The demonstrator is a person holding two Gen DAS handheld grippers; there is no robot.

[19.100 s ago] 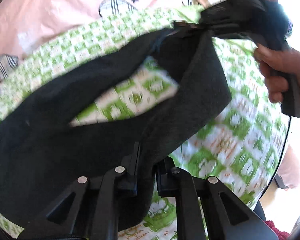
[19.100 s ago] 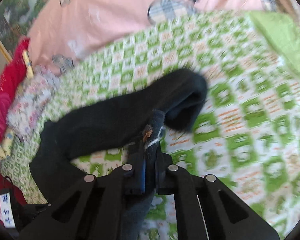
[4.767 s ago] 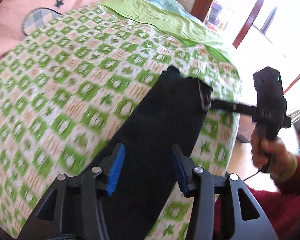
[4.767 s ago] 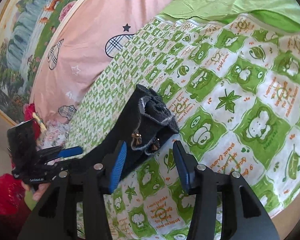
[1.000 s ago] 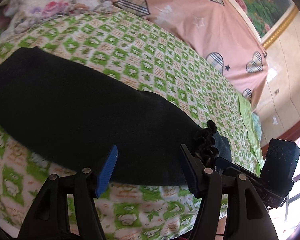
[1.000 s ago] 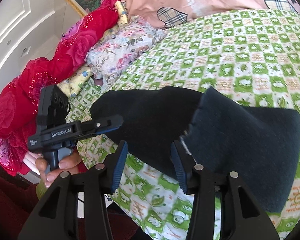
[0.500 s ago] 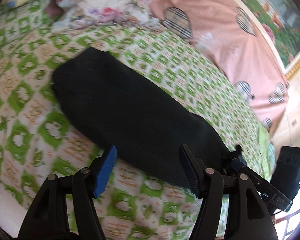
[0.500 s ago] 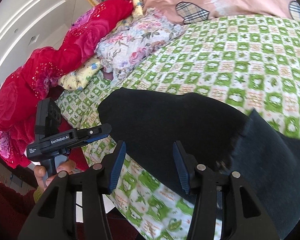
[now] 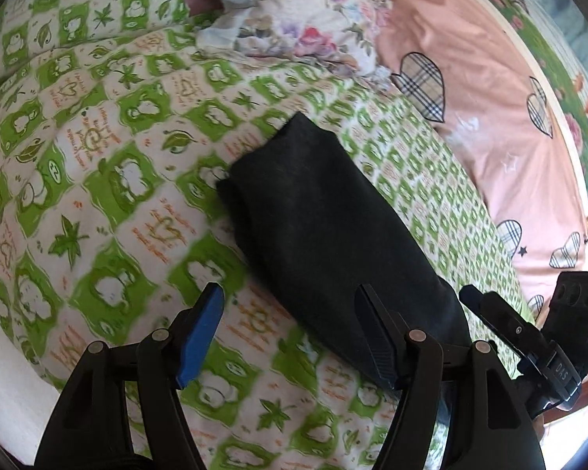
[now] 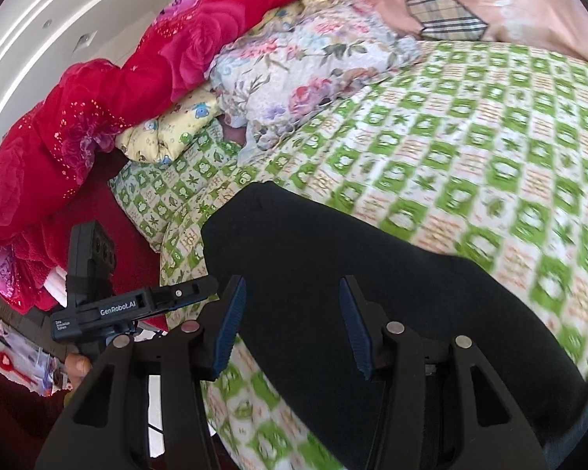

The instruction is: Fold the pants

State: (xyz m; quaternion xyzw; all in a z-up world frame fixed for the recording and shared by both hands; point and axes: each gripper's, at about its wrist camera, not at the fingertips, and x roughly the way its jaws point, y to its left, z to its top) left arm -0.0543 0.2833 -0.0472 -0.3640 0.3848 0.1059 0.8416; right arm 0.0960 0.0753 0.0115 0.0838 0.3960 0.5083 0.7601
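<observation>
Pants [image 9: 325,235] lie flat – left claw [image 9: 290,331] wide, right claw [image 10: 290,321] opening, both empty

One pair of black pants [image 9: 325,231]; two claws [image 9: 290,333] [image 10: 290,325]; one green-checked sheet [image 9: 98,180]; one red blanket [image 10: 98,98].

Two fisheye views, each mounted just behind its own tool and looking forward along the fingers.

The left wrist view looks steeply down from close above the near edge of the bed [image 9: 98,149], facing along the black pants [image 9: 325,215] toward the pink sheet [image 9: 501,125] — the left tool [image 9: 290,329] fills its lower edge, and the right tool [image 9: 529,333] shows at lower right.

The right wrist view tilts down less, close over the pants [image 10: 333,274], facing the floral pillow [image 10: 294,66] and red blanket [image 10: 117,90]; the left tool [image 10: 145,305] shows at lower left.

Both share the pants, the green checked bedcover, the floral pillow and the pink sheet.
</observation>
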